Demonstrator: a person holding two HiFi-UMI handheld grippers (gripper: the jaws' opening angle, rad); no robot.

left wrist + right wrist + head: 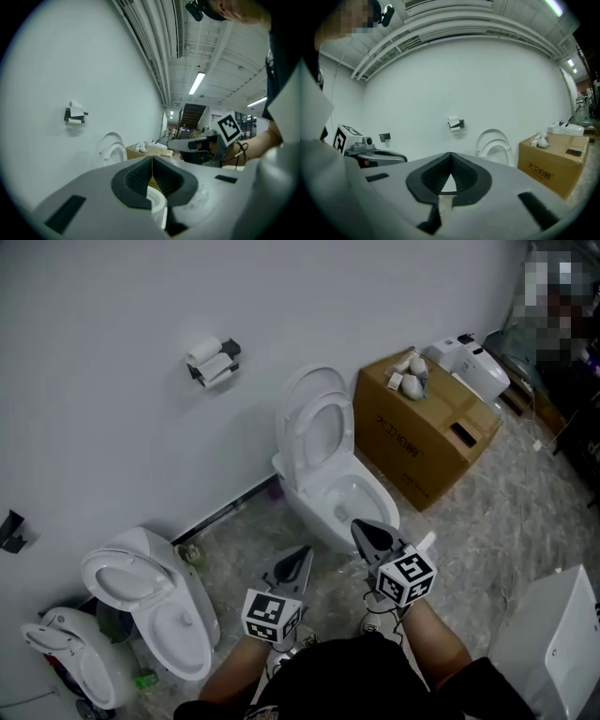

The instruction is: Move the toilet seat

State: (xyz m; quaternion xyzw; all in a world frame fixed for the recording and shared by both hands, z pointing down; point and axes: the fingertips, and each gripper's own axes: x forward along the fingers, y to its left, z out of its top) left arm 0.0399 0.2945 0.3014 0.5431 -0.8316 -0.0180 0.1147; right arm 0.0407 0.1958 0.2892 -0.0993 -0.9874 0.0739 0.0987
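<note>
Fingers [136, 180] of the left gripper [302, 561] and the right gripper [364, 529] are pressed together, holding nothing, just in front of the toilet [342, 502]. The toilet seat [317, 432] stands raised against the lid [314, 379] at the toilet's back. It looks untouched, so the whole move appears left.

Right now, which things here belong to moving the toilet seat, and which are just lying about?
Job: raised toilet seat, its bowl, left claw and right claw, both shut and empty.
Lying about: cardboard box, wall paper-roll holder, spare toilet on the left, white unit at lower right.
</note>
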